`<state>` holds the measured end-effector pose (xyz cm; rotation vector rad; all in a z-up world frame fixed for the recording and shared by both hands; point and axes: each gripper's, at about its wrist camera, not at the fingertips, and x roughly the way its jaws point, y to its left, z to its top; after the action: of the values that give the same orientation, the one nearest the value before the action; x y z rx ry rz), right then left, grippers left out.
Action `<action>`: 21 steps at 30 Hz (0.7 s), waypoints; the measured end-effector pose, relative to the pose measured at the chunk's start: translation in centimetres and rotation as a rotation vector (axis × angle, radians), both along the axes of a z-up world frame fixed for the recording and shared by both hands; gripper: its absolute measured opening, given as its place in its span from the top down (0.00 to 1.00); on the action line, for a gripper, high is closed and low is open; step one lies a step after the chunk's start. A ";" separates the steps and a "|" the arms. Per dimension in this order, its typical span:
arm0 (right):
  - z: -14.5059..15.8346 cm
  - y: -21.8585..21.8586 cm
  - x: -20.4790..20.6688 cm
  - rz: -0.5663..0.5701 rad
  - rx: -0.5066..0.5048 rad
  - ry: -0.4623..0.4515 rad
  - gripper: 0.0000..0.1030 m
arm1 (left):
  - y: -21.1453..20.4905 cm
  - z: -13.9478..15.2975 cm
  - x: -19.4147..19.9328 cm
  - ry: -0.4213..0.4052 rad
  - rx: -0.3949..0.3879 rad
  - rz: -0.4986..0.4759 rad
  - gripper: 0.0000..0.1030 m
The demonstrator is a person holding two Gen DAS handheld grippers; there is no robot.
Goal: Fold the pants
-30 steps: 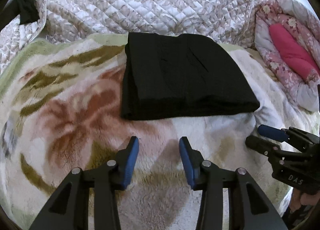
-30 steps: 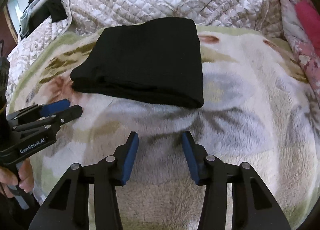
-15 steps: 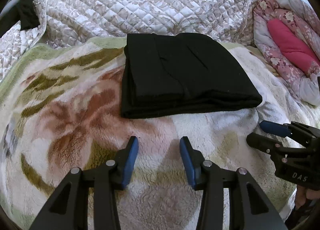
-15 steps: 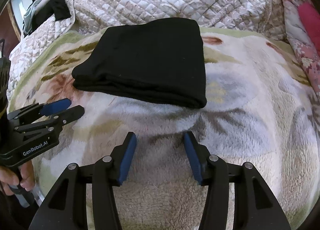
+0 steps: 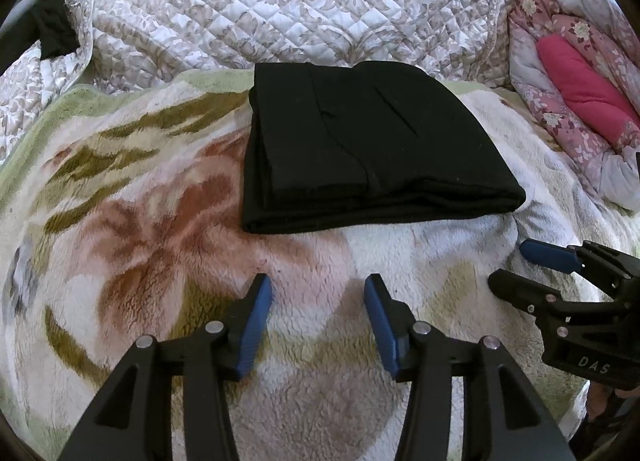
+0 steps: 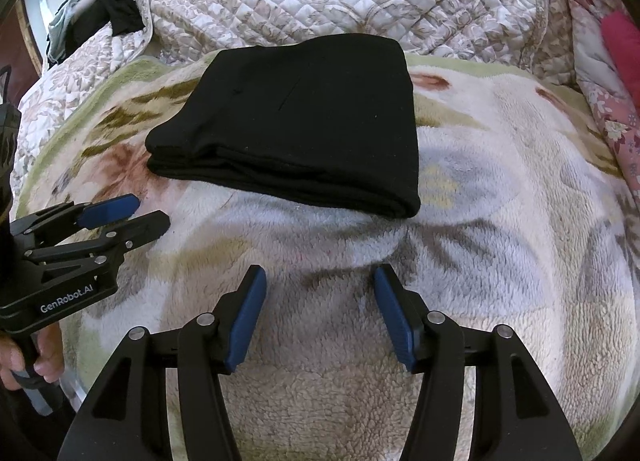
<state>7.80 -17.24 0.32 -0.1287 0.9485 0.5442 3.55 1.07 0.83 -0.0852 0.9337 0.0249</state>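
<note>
The black pants point(image 5: 372, 145) lie folded into a flat, layered rectangle on the fleecy floral blanket point(image 5: 160, 261), towards its far side, close up against the quilted bedspread point(image 5: 280, 1) heaped behind. The bundle's long axis runs left to right across the bed. Its stacked layer edges show along the near side and at the left end, while the right end looks like a smooth rounded fold in the right wrist view.

The left gripper point(image 5: 318, 301) hovers over the blanket just short of the pants, its blue-padded fingers spread well apart with nothing between them. The right gripper point(image 6: 320, 293) sits alongside it to the right, likewise gaping and empty. Neither touches the cloth, and only bare blanket lies between them and the bundle.

At far right a pink floral comforter point(image 5: 576, 73) with a bright pink panel is bunched up, cut off by the picture's edge. At far left some dark clothing point(image 6: 116, 9) hangs or lies piled beyond the quilt; what it is I cannot make out. The pants' fabric is so dark that seams and details barely show.
</note>
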 end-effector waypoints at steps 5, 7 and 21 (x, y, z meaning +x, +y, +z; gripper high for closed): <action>0.0 0.0 0.0 -0.001 -0.001 -0.001 0.45 | 0.0 0.0 0.1 0.006 -0.004 0.002 0.48; 0.0 0.0 0.0 -0.001 -0.002 0.000 0.45 | 0.0 0.0 0.1 0.009 -0.005 0.001 0.48; -0.1 0.1 0.0 -0.002 -0.003 0.001 0.44 | -0.1 0.0 0.1 0.018 -0.011 0.000 0.43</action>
<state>7.80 -17.16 0.24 -0.1301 0.9502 0.5413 3.68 0.99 0.86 -0.0958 0.9514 0.0206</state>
